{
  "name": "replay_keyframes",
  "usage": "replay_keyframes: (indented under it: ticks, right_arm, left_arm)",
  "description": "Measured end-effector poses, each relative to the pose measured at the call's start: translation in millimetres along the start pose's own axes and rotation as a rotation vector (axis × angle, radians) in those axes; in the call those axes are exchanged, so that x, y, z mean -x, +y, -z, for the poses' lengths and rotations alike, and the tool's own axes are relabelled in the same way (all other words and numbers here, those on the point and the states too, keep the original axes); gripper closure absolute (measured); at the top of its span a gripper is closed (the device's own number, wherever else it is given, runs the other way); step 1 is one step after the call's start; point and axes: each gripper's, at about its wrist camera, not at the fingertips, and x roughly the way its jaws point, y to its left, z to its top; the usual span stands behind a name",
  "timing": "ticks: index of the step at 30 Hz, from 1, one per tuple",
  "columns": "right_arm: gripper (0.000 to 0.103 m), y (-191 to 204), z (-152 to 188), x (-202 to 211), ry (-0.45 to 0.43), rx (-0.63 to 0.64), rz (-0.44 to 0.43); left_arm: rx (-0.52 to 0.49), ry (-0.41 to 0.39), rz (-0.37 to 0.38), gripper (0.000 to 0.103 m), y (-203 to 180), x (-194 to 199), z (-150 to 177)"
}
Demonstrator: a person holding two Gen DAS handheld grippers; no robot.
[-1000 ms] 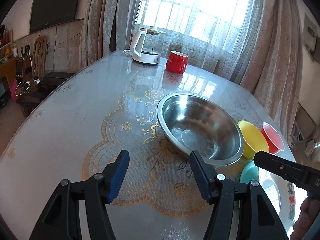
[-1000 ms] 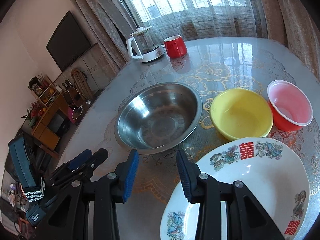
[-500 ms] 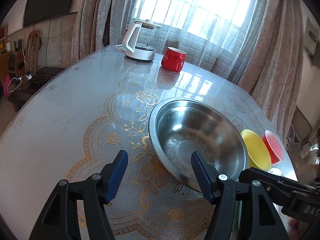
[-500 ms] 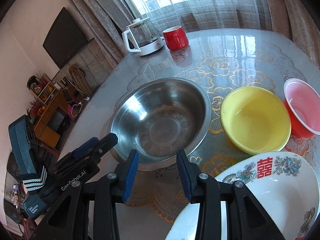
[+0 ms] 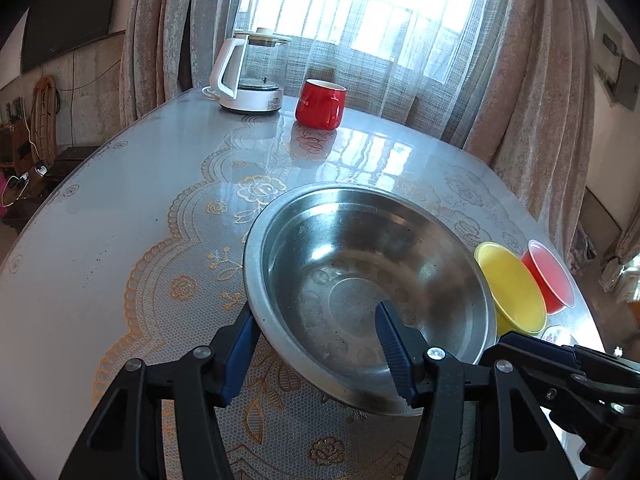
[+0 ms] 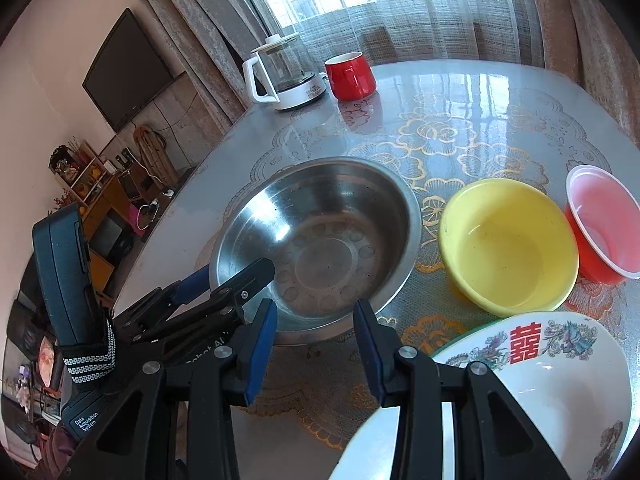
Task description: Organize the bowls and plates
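The left gripper [image 5: 316, 344] is wide open, with 1 blue finger outside the big shiny steel bowl's [image 5: 352, 280] near rim and 1 inside. The right gripper [image 6: 314, 344] is open too, just beside that rim.

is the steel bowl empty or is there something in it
Empty of objects: the steel bowl shows its bare, ring-patterned bottom. Only one finger of the left hand-held gripper reaches over its rim; whether a water film remains, cannot tell.

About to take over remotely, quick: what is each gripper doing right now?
Left gripper: open, jaws straddling the near rim of the steel bowl, not clamped.
Right gripper: open, holding nothing, just short of the steel bowl.
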Motion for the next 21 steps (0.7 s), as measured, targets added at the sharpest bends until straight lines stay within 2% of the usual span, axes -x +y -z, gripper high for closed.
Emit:
replay_keyframes:
  ticks: [9,10,12,14,21]
  right_arm:
    - [0.062,-9.0,-4.7,-3.1,0.002,-0.02,0.032]
    - [0.062,-9.5,-5.1,-3.2,0.001,-0.018,0.035]
    - [0.062,-10.7,-6.8,-3.9,-0.001,-0.013,0.047]
    - [0.062,-11.0,-9.3,-5.0,0.0,-0.011,0.058]
    - [0.062,-11.3,-17.0,-10.2,0.004,0.008,0.097]
  left_arm:
    - [0.011,0.005,-0.025,0.044,3.6,-5.2,-0.3]
    - [0.008,0.002,-0.024,0.046,3.6,-5.2,0.0]
    - [-0.015,0.002,-0.03,0.056,2.0,-6.3,0.4]
    - [-0.027,0.005,-0.034,0.061,1.7,-8.1,0.5]
    - [0.039,0.013,-0.034,0.062,16.9,-9.8,-3.1]
